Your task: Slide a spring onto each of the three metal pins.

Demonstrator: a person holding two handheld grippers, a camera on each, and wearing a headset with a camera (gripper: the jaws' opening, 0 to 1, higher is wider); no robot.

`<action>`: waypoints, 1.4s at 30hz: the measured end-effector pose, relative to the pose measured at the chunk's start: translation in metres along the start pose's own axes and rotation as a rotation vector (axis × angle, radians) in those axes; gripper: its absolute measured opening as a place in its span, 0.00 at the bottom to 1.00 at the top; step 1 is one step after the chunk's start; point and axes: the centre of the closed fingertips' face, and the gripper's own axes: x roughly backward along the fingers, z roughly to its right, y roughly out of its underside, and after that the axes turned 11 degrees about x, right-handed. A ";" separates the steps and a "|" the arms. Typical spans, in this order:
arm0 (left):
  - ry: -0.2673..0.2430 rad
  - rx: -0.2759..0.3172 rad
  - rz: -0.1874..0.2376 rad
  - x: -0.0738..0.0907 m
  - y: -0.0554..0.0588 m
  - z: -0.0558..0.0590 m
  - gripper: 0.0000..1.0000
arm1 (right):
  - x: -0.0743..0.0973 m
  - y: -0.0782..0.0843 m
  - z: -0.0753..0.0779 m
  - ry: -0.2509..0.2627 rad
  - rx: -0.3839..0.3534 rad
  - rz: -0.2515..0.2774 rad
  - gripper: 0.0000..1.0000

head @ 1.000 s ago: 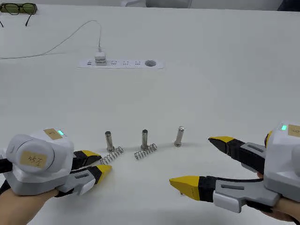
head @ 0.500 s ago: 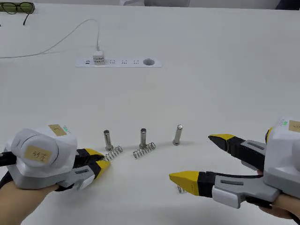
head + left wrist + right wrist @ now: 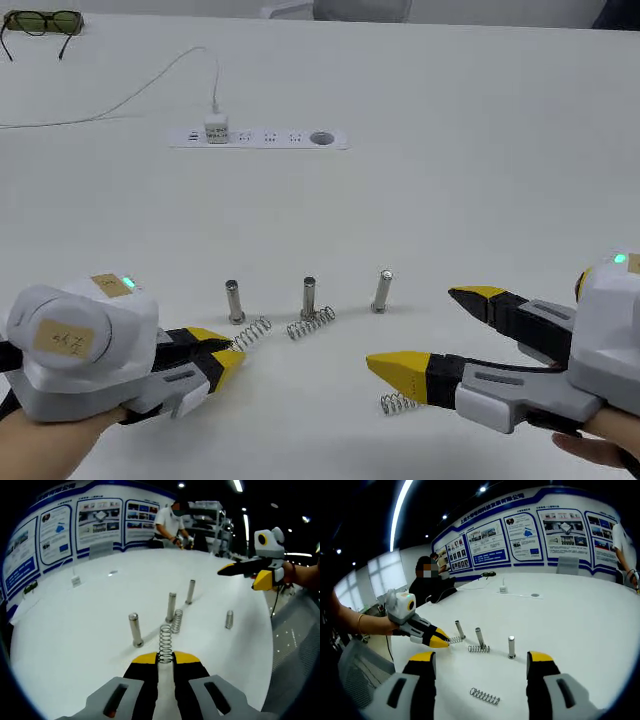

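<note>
Since a second ago the left gripper [image 3: 220,348] has edged forward and closed on the leftmost spring [image 3: 165,640]. Its jaws now pinch the spring's near end, and the rest sticks out ahead, just beside the foot of the left pin [image 3: 234,300], which stands bare. Next along, the middle pin [image 3: 309,297] is also bare, with a second spring [image 3: 311,324] lying at its foot, touching or nearly so. Then comes the right pin [image 3: 384,290], alone and upright. Farthest right, the right gripper [image 3: 428,328] hovers with its jaws wide apart. The third spring [image 3: 398,403] lies ungripped on the table [image 3: 450,200] beside its near jaw.

These springs look light, thin-wired and bendy, likely to buckle or flick out under a hard squeeze. A gentle hold across the coils at one end seems best, leaving the far mouth open for the pin. I cannot tell whether the held spring is off the table, whether the pins are fixed, or where the third spring ends behind the jaw.
</note>
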 end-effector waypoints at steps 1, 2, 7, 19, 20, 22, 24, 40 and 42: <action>0.003 0.005 0.011 0.002 -0.002 0.002 0.10 | 0.000 -0.002 -0.001 -0.004 -0.008 0.005 0.74; 0.004 0.009 0.019 0.003 -0.003 0.003 0.10 | -0.001 -0.003 -0.003 -0.008 -0.013 0.008 0.73; 0.016 0.039 0.095 0.015 -0.017 0.013 0.10 | -0.004 -0.008 -0.009 -0.021 -0.055 0.029 0.68; 0.072 0.098 0.233 0.040 -0.043 0.041 0.10 | -0.016 -0.038 -0.036 -0.113 -0.200 0.132 0.58; 0.080 0.103 0.243 0.041 -0.044 0.044 0.10 | -0.017 -0.039 -0.037 -0.117 -0.194 0.132 0.57; 0.091 0.108 0.264 0.044 -0.048 0.048 0.10 | -0.020 -0.043 -0.042 -0.126 -0.179 0.137 0.56; 0.101 0.114 0.283 0.047 -0.051 0.053 0.10 | -0.022 -0.046 -0.048 -0.148 -0.188 0.147 0.54; 0.170 0.114 0.358 0.056 -0.059 0.076 0.10 | -0.030 -0.065 -0.064 -0.227 -0.344 0.211 0.31; 0.179 0.112 0.366 0.057 -0.060 0.079 0.10 | -0.030 -0.066 -0.065 -0.236 -0.369 0.215 0.30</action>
